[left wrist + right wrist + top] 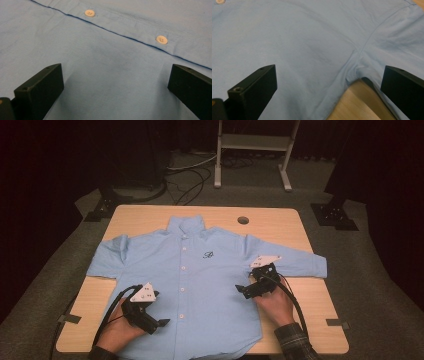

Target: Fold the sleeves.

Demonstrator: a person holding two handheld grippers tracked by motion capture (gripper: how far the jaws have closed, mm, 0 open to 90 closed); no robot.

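A light blue short-sleeved shirt (195, 285) lies spread flat, front up and buttoned, on the wooden table (280, 220). My left gripper (161, 323) rests over the shirt's lower left part, jaws wide open; its own view looks across blue cloth (107, 75) to the button placket (161, 39). My right gripper (242, 291) hovers at the shirt's right side near the underarm, also open. Its view shows the sleeve seam (367, 42) and a wedge of bare table (359, 105) between the jaws. Nothing is held.
A round cable hole (243, 220) sits in the table's far edge. Black tape tabs (338, 323) mark the table's sides. A white metal stand (252, 150) and cables (190, 175) lie on the floor beyond the table.
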